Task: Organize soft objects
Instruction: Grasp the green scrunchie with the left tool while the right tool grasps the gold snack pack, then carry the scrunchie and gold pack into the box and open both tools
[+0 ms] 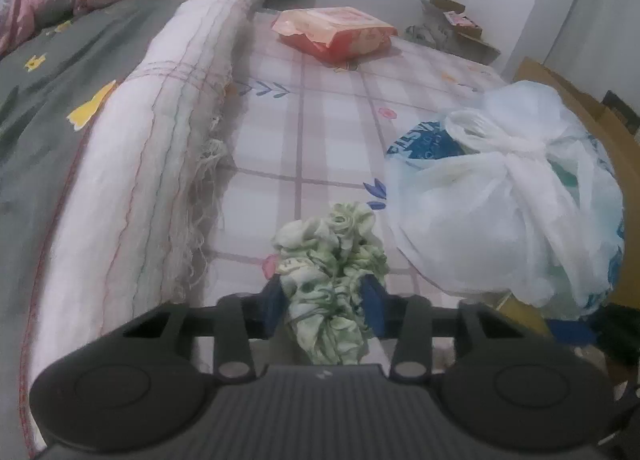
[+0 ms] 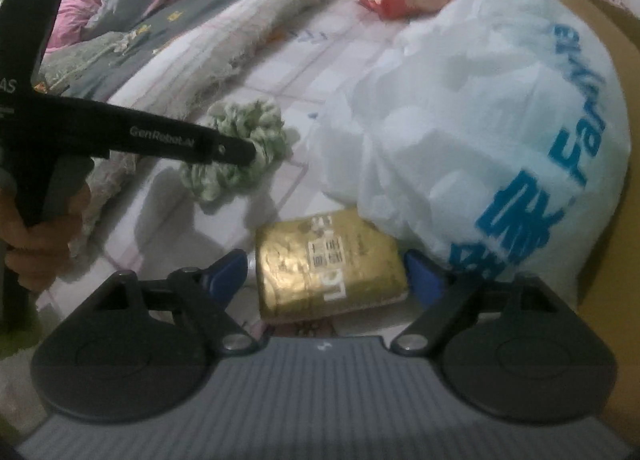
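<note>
Blue pads (image 1: 276, 302) of the left claw (image 1: 326, 296) press on a crumpled green-and-white cloth (image 1: 332, 260), one pad on each flank of the bundle, which bulges up and forward between them toward the far end of the bed. The cloth sits low over the checked bedsheet (image 1: 312, 128), with the frayed edge of a rolled white blanket (image 1: 160, 148) to its left and a knotted white plastic bag (image 1: 512, 196) just beside it on the right.

In the right wrist view, the right claw (image 2: 326, 270) stands spread wide, its blue fingertips (image 2: 226, 270) either side of a gold-wrapped packet (image 2: 328, 264) but apart from it, with clear gaps at both flanks. The packet lies flat on the sheet directly ahead of the claw, its long axis running roughly across the gap between the pads rather than along them, and its far end is tucked under the white bag with blue lettering (image 2: 480, 132). The right claw is plainly the nearer one to the packet; the left claw, seen at the left of this view held by a hand (image 2: 36, 236), is occupied with the green cloth (image 2: 240, 148) further up the bed. Judging by this layout, closing on the packet would mean the pads meeting its two short ends, while the bag resting on its far end may drag as it comes free. An orange packet (image 1: 334, 32) lies well apart, near the far wall.
</note>
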Available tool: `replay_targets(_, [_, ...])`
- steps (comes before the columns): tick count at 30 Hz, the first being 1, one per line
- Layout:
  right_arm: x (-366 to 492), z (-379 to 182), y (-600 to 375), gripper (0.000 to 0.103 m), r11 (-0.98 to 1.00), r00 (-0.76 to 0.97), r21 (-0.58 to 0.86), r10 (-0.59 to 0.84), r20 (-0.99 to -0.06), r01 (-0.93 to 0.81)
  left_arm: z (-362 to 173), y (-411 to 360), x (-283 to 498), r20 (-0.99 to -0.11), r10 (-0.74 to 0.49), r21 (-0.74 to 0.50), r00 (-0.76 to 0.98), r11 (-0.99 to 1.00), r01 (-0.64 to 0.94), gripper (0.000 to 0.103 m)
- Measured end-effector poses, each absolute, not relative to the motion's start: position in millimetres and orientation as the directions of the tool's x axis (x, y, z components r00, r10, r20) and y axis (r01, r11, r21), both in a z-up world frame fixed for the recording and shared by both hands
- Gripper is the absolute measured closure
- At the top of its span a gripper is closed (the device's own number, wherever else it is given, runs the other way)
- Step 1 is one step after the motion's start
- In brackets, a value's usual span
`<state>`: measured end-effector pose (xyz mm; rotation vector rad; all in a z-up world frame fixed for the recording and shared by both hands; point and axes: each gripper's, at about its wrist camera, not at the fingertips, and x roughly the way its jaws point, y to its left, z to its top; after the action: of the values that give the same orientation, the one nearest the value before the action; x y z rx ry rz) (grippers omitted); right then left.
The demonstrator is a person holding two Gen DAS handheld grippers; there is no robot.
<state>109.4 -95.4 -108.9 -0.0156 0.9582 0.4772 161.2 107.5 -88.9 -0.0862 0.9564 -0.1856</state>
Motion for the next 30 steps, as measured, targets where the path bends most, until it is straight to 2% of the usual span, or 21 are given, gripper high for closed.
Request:
replay_targets(9, [112.5,-112.2,-89.3,0.018,0.899,0.525,0.166,0.377,-0.763,-0.405,-87.3,109.7,152.2,-0.798,-0.196,-0.171,0.570,0.980,0.097,0.073])
replay_targets(11, [111.6,-113.5,-81.7,0.021,0.895,0.536,0.120,0.360,-0.764,-0.430,-85.5,110.6,148.4,-0.796,-0.196,-0.178,0.572,0.980,0.087,0.075])
replay_targets(12, [110.2,-113.4,-79.5,0.028,0.895,0.543,0.094,0.345,-0.766,-0.436,-84.5,111.6,146.1,-0.795,-0.193,-0.179,0.575,0.980,0.082,0.076])
replay_targets(17, [104.2,-110.1,-86.3,0.029,0.890,0.527,0.113,0.360,-0.770,-0.442,-77.1,114.9,134.7,-0.789,-0.188,-0.185,0.585,0.981,0.065,0.080])
replay_targets(22, [93.4,-100.4,-104.5,0.030,0.873,0.494,0.241,0.446,-0.746,-0.424,-62.3,119.8,119.2,-0.766,-0.210,-0.222,0.608,0.973,0.057,0.081])
replay_targets(30, [66.0,-54.7,-152.1,0.030,0.804,0.520,0.426,0.594,-0.613,-0.415,-15.6,113.5,103.2,-0.686,-0.256,-0.276,0.682,0.958,0.082,0.082])
